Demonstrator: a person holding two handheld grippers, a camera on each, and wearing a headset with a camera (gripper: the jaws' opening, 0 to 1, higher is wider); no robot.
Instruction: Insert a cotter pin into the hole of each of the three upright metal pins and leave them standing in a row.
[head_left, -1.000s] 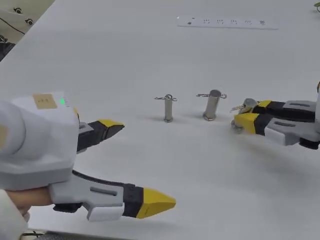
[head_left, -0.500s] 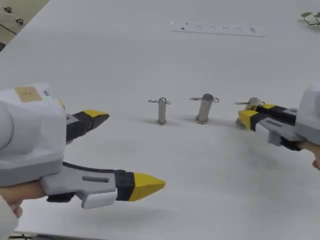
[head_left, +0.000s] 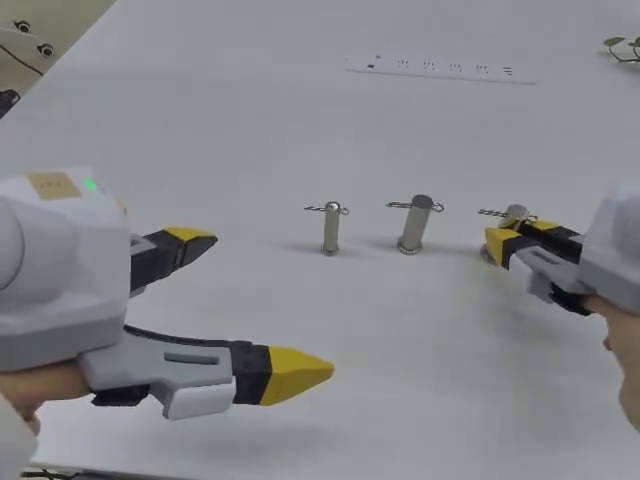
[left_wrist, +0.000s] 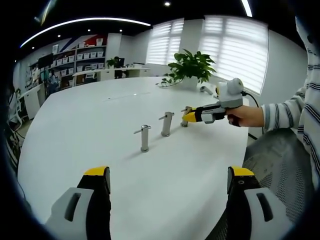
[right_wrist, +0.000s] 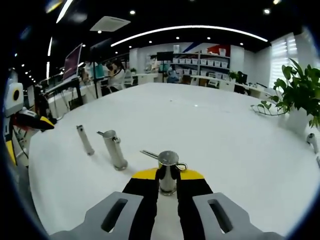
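Observation:
Three upright metal pins stand in a row on the white table (head_left: 300, 130), each with a cotter pin through its top: the left pin (head_left: 331, 229), the middle pin (head_left: 414, 225) and the right pin (head_left: 515, 215). My right gripper (head_left: 498, 244) is shut on the right pin (right_wrist: 168, 172), low on its body, and its cotter pin (right_wrist: 161, 156) sticks out above the jaws. My left gripper (head_left: 250, 305) hangs wide open near the table's front left, well short of the row (left_wrist: 145, 137). From the left gripper (left_wrist: 169, 175), the right gripper (left_wrist: 200, 114) hides most of the far pin.
A white power strip (head_left: 440, 68) lies at the far side of the table. A potted plant (left_wrist: 190, 67) stands beyond the table's far end, and a hand with a striped sleeve (left_wrist: 280, 117) holds the right gripper. The table's front edge runs just below the left gripper.
My right gripper has carried the right pin further right, away from the middle pin, and it now stands upright. The left gripper has stayed open in about the same place.

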